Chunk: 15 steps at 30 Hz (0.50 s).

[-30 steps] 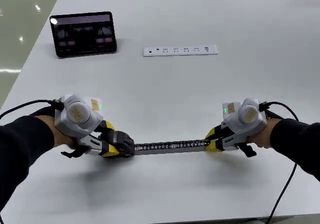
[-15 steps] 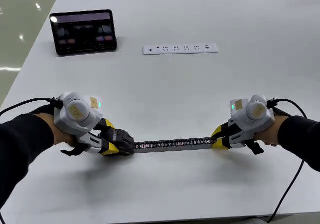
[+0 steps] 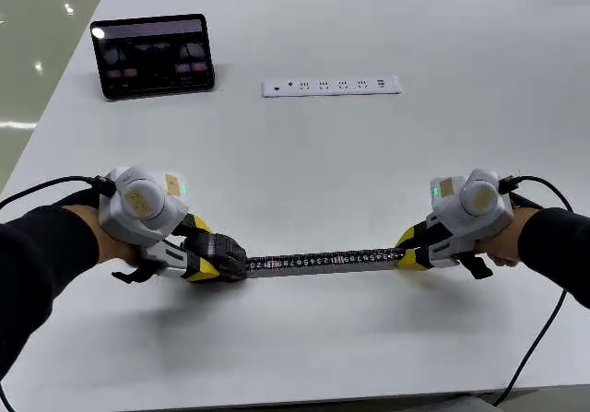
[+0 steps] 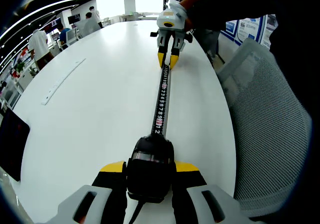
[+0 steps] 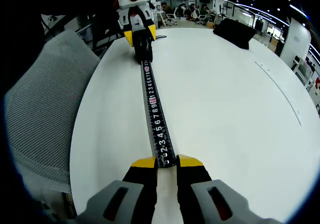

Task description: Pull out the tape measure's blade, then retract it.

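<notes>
now, head view: left gripper (image 3: 214, 263) fingers (image 3: 198, 272) clamp the tape measure case (image 3: 226, 255) near-left on the tabletop (image 3: 323, 163); its blade (image 3: 323, 262) runs right to the right gripper (image 3: 406, 257). left gripper view: case (image 4: 150, 164) squeezed between the fingers (image 4: 112, 167). right gripper view: fingers (image 5: 145, 163) pinch the blade (image 5: 155, 119) tip.

The left gripper (image 3: 210, 251) has a rounded light-grey plastic housing with a square tan sticker (image 3: 173, 185) and a small green light (image 3: 183, 189). Its black jaws end in yellow pads (image 4: 113, 167). The right gripper (image 3: 407, 250) is built alike: grey dome, tan sticker, green light, black jaws with yellow tips. A thin black cable (image 3: 51, 188) leaves the back of the left housing, and a second black cable (image 3: 544, 327) leaves the right one. The person wears black long sleeves (image 3: 37, 255) on both arms.
</notes>
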Motion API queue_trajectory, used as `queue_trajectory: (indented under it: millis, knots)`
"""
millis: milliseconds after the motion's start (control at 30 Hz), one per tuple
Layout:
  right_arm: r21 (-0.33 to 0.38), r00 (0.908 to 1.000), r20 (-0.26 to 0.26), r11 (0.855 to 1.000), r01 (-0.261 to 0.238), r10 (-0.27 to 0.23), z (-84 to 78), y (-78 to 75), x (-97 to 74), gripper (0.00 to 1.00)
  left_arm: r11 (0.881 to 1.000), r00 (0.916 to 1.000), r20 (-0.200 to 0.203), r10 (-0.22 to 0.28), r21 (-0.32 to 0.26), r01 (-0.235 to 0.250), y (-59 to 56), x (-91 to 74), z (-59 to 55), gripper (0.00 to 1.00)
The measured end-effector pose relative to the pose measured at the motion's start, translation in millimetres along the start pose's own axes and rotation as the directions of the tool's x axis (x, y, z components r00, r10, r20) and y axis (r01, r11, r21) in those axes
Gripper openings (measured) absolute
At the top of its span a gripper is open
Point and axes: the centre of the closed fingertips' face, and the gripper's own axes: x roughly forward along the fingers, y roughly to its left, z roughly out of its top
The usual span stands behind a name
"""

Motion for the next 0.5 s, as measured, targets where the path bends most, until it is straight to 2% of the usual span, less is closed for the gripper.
queue_trajectory:
  millis: [500]
  knots:
    - [0.010,1.0000,0.005,1.000,-0.005,0.005,0.3,1.5,-1.1,0.10,1.000,1.0000,0.008,0.003,-0.005,-0.003,-0.9,0.2,1.2,0.30]
